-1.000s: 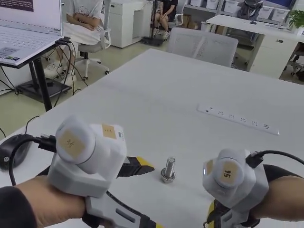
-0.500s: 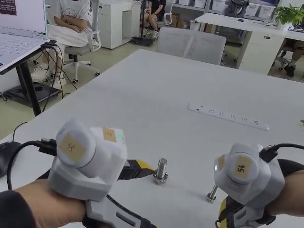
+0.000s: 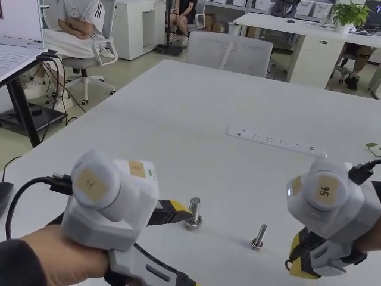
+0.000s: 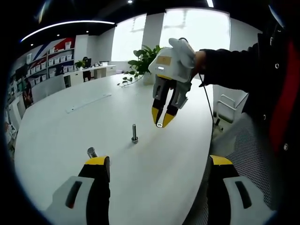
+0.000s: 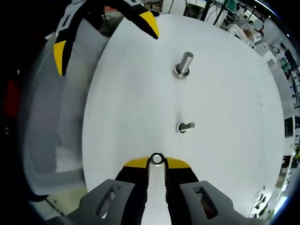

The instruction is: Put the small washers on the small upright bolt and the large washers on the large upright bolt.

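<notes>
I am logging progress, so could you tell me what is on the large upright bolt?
A metal collar circles the foot of the large bolt; whether that is washers or the bolt's own head cannot be told. The shank above is bare.

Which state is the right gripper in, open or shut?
Shut: the right gripper pinches a washer between its yellow tips.

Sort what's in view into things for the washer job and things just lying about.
For the job:
large bolt, upright
small bolt, upright
washer, pinched in the right gripper
left gripper, fingers apart

Lying about:
power strip on the table
chair beyond the table
potted plant
</notes>
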